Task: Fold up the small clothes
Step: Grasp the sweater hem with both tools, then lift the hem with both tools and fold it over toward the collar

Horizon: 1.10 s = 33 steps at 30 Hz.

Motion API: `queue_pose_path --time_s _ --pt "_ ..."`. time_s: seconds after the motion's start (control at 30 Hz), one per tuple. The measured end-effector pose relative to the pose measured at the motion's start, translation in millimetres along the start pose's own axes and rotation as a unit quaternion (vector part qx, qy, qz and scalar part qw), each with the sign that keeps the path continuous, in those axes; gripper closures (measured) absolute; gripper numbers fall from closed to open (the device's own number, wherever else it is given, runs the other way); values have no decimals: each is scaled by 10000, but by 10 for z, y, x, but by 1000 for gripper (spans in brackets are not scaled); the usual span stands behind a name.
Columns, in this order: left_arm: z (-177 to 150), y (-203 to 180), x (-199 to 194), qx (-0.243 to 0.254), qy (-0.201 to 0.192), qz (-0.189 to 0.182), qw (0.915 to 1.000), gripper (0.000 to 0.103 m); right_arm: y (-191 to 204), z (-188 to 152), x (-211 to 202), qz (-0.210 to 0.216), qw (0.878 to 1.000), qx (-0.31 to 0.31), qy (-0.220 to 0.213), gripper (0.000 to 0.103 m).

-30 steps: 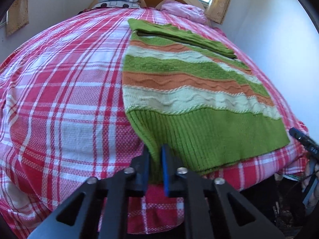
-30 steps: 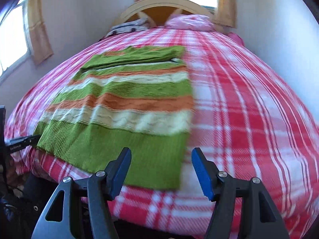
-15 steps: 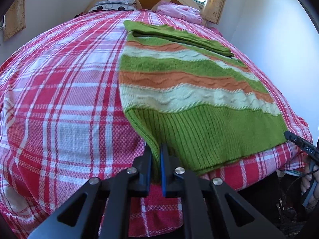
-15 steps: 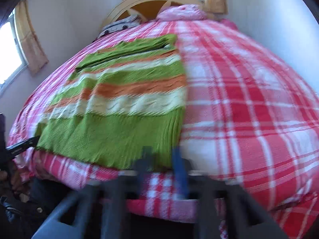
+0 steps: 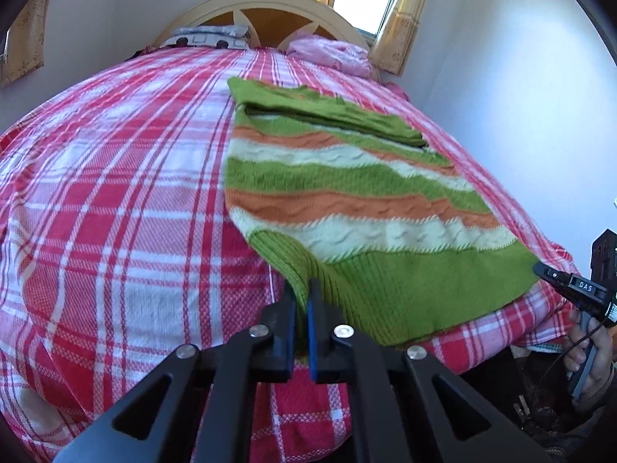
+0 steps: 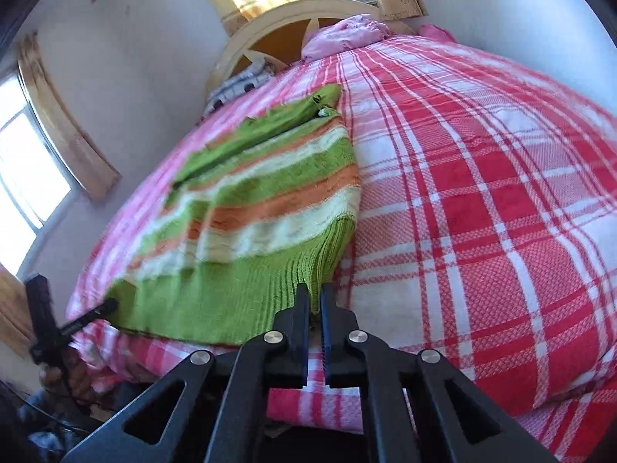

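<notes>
Red-and-white plaid covers the bed (image 5: pixel 115 193), on which the striped green sweater (image 5: pixel 347 193) is laid lengthwise, ribbed hem toward the foot, folded top toward the headboard (image 5: pixel 270 4). One hem corner is pinched by the left hand-held gripper (image 5: pixel 302 301), the other by the right hand-held gripper (image 6: pixel 315 301), marked "DAS".

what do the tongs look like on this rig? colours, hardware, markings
Both the left tongs and right tongs are matte black, with triangular cut-outs, silver round screw heads and blue pads on the inner faces. A white label, unreadable, shows on the far tool.
</notes>
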<state>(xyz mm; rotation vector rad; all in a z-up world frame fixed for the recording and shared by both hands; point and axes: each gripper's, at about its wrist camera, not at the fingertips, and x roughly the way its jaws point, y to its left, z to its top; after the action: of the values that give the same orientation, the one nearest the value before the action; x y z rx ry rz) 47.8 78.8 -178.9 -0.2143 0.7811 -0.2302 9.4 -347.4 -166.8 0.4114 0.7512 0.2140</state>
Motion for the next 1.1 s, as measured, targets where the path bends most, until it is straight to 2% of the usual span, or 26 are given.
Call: queue_pose_path --time_s 0.03,0.17,0.37,0.7,1.1 --pt "42 13 -25 -71 -46 -102 9999 98 11 31 -26 66 10000 11 -66 99" --pt "186 -3 -85 2 -283 -83 9996 98 74 218 -145 269 9990 80 -355 99" --pt "435 -8 -132 -82 -558 -184 9982 98 117 524 -176 300 9970 149 -693 100" --pt "785 4 -177 -253 -960 -333 9945 98 264 911 -206 465 9936 -28 -1025 100" --pt "1159 79 -62 -391 -1113 -255 9927 98 345 1366 -72 557 9916 -18 -1163 100"
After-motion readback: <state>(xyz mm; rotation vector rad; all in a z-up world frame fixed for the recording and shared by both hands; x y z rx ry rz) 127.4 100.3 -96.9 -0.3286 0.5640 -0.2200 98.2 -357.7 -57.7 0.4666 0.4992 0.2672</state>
